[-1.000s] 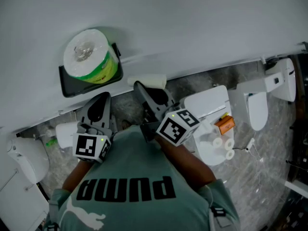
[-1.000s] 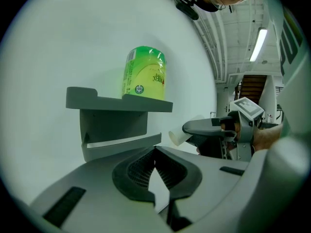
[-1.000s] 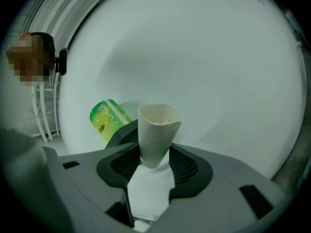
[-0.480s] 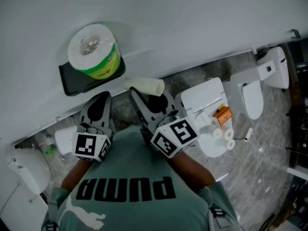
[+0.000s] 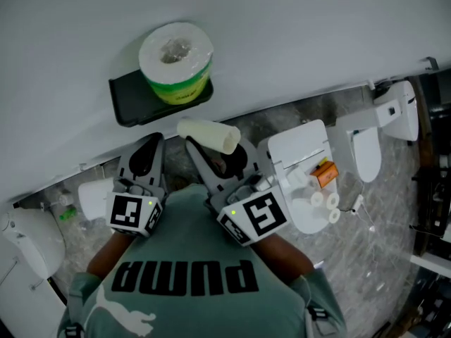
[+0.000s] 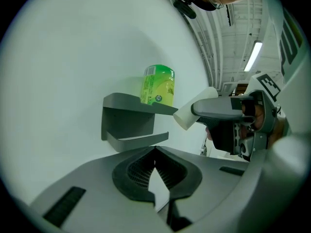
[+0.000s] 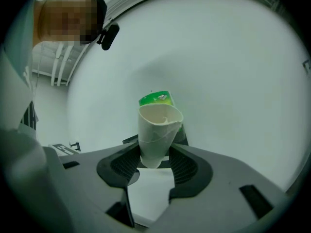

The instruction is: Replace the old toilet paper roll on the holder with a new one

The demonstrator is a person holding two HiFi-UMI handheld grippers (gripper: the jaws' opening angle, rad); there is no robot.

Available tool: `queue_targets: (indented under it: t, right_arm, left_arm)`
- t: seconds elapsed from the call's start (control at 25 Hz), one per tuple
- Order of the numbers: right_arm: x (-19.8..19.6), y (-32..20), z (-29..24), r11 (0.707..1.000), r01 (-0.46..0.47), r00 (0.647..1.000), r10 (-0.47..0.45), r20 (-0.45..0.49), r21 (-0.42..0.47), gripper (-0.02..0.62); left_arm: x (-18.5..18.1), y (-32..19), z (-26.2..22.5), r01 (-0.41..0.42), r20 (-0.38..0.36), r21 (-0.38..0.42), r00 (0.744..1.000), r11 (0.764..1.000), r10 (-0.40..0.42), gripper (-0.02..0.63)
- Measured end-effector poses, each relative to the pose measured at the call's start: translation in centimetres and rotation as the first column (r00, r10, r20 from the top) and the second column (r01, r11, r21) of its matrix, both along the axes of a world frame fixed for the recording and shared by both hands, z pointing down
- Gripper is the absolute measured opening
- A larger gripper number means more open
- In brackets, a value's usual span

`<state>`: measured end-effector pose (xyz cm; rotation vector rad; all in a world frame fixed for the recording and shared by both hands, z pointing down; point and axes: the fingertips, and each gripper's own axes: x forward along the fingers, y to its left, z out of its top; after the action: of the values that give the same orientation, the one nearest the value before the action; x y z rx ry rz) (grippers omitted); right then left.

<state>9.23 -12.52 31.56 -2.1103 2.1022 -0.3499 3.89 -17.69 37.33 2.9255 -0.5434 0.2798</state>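
Note:
A new toilet paper roll (image 5: 176,60) in a green wrapper stands upright on the dark wall holder's shelf (image 5: 130,108). My right gripper (image 5: 215,150) is shut on an empty cardboard tube (image 5: 208,135), just below and right of the holder, apart from it. In the right gripper view the tube (image 7: 158,130) sticks up from between the pads, with the green roll (image 7: 155,99) behind it. My left gripper (image 5: 144,150) is shut and holds nothing, just below the holder. The left gripper view shows the holder (image 6: 129,118), the roll (image 6: 158,86) and the tube (image 6: 187,116).
The white wall (image 5: 296,27) fills the top of the head view. On the stone floor below stands a white toilet (image 5: 299,160) with an orange item (image 5: 328,174) and small white rolls (image 5: 325,204) on it. More white fixtures (image 5: 370,153) (image 5: 28,245) stand to either side.
My right gripper has risen and rolled with the tube in it, which now lies closer to the holder. The left gripper has barely moved. The head view has shifted, so the holder sits further right.

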Motion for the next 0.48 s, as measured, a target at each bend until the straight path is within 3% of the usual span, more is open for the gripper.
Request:
queue_targets:
  t: [0.12,0.48]
  right_arm:
    - [-1.7,-1.1,-1.5,0.999,0.034,0.998,-0.033,-0.057,0.016,0.195]
    - [-5.3,-4.6,-5.4,0.994,0.097,0.974,-0.085,-0.208,0.05,0.195]
  left_arm:
    - [-1.6,-0.6,0.2,0.034,0.016,-0.006,0.999,0.999,-0.034,0.003]
    - [-6.1,-3.0,-0.8,0.183,-0.027,0.015,0.983,0.983,-0.183,0.003]
